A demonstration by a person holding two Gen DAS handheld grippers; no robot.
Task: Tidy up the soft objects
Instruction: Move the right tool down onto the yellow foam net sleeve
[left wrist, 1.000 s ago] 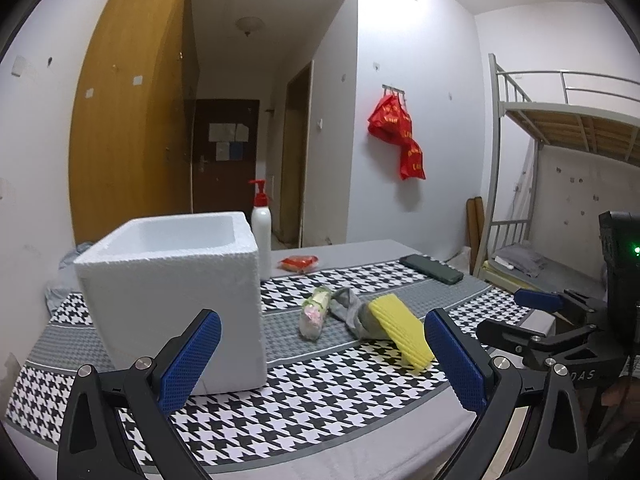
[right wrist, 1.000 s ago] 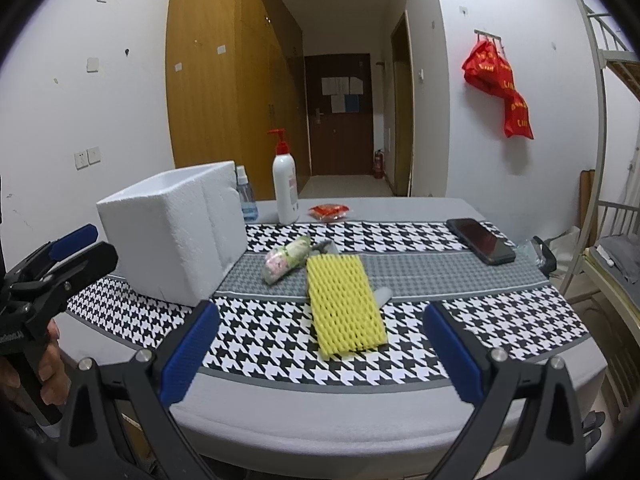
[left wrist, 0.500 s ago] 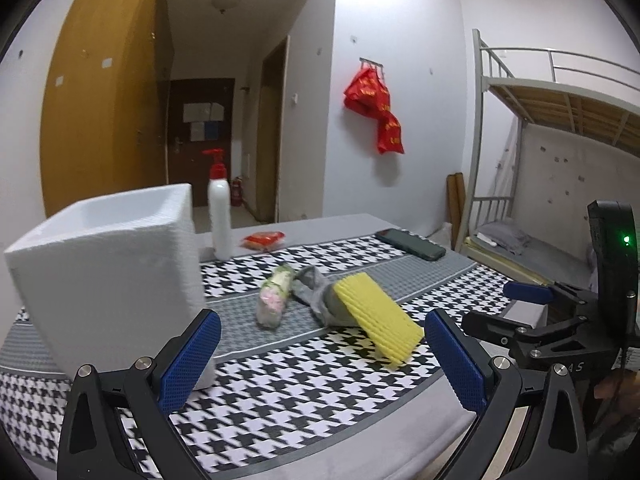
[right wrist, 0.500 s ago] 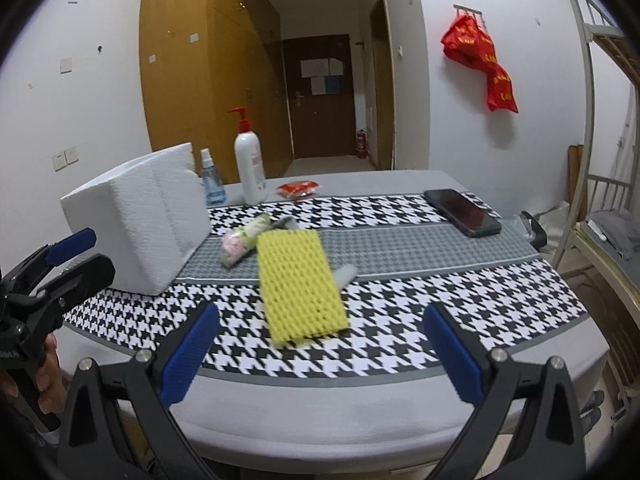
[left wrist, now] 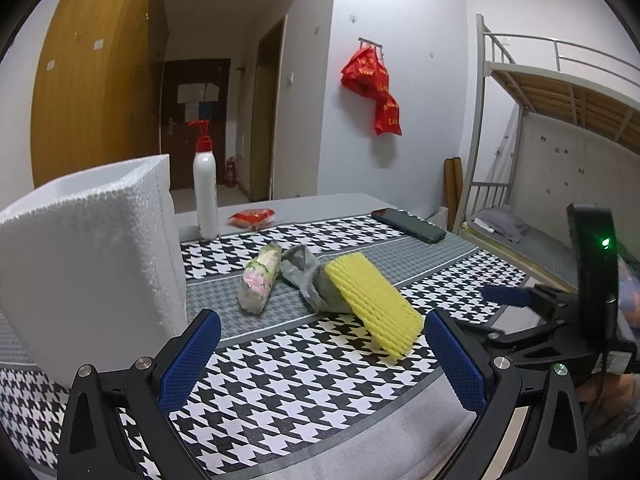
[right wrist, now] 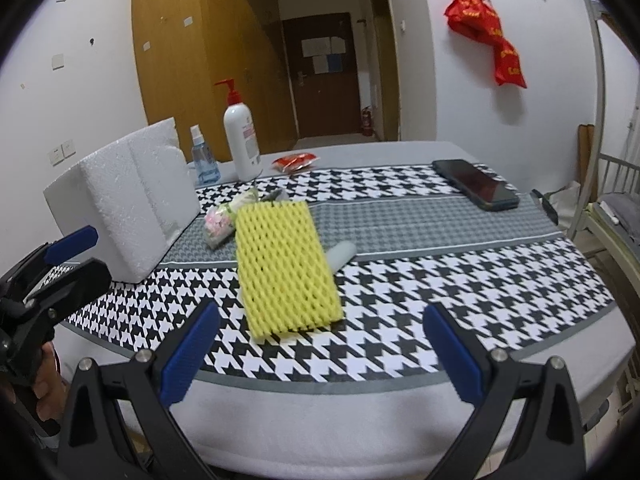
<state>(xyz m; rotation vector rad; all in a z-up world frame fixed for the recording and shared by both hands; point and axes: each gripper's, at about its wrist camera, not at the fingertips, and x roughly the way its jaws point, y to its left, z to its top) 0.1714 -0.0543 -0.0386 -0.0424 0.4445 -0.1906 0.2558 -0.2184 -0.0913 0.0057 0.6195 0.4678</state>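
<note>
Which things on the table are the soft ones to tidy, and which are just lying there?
For the job: yellow foam net, grey sock, flowery packet, white foam box.

Just lying about: phone, pump bottle, spray bottle, red packet.

Houndstooth-covered table point(right wrist: 440, 288), foam box point(right wrist: 120, 200), yellow foam net point(right wrist: 284, 256), phone point(right wrist: 476, 190)

We counted one white foam box point(right wrist: 124, 204). One yellow foam net sleeve point(right wrist: 285, 268). One grey sock point(left wrist: 306, 280), partly under sleeve. One clear packet with pink contents point(left wrist: 259, 282). One white pump bottle, red pump point(right wrist: 240, 140). One small blue spray bottle point(right wrist: 203, 160). One red snack packet point(right wrist: 295, 160). One dark phone point(right wrist: 476, 189). One houndstooth cloth point(right wrist: 440, 280) over table. Two red bags point(right wrist: 486, 36) on wall hook. Two grippers recorded: left gripper point(left wrist: 320, 356), right gripper point(right wrist: 320, 356), both with jaws spread, nothing between them.
</note>
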